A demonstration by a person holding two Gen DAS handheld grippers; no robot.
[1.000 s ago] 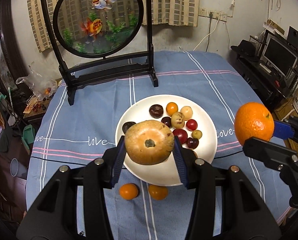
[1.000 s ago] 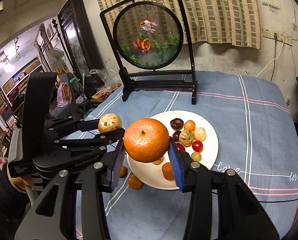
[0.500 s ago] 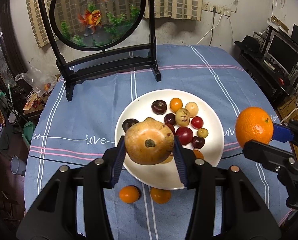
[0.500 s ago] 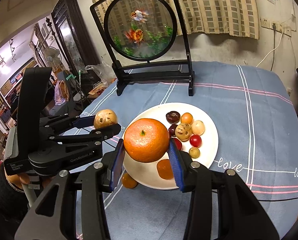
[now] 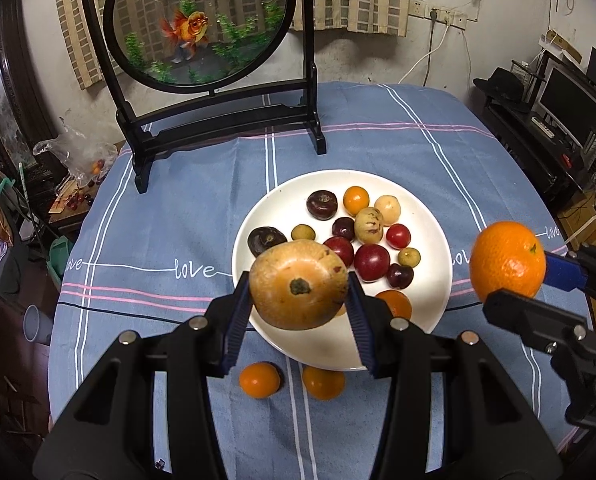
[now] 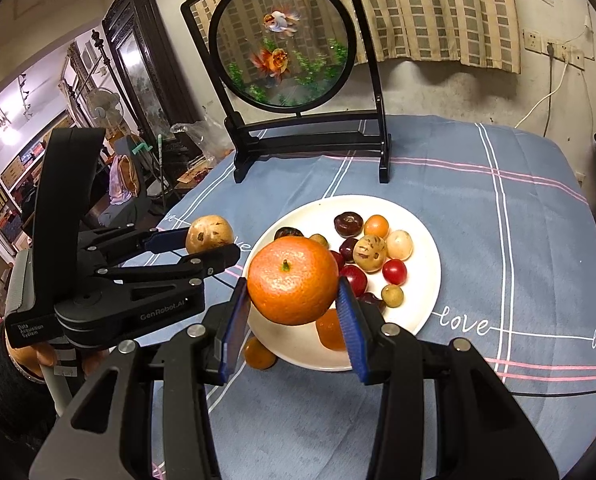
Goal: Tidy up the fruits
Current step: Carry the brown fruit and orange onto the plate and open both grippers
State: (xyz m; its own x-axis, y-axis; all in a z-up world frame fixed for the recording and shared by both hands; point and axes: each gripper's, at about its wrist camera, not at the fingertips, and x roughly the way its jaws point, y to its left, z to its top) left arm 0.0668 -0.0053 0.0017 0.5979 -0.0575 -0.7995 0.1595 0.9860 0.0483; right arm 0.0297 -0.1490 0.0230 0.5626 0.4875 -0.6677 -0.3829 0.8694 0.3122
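Note:
My left gripper [image 5: 298,304] is shut on a tan, speckled round fruit [image 5: 300,284], held in the air over the near rim of the white plate [image 5: 434,240]. The same fruit [image 6: 209,234] shows at the left of the right wrist view. My right gripper [image 6: 291,316] is shut on a large orange [image 6: 291,280], also above the plate's near side [image 6: 426,256]; that orange [image 5: 506,260] hangs at the plate's right in the left wrist view. Several small fruits lie on the plate: dark plums, red ones, small oranges, pale ones. Two small oranges [image 5: 259,379] [image 5: 324,382] rest on the cloth just before the plate.
A blue striped tablecloth [image 5: 177,216] covers the round table. A black-framed goldfish screen [image 5: 201,24] stands at the table's far side. A person's hand [image 6: 37,356] grips the left tool's handle. Furniture and a monitor [image 5: 570,104] crowd the room beyond the table's edges.
Both grippers keep their fruits and have barely shifted. The plate sits slightly lower and farther forward in both views.

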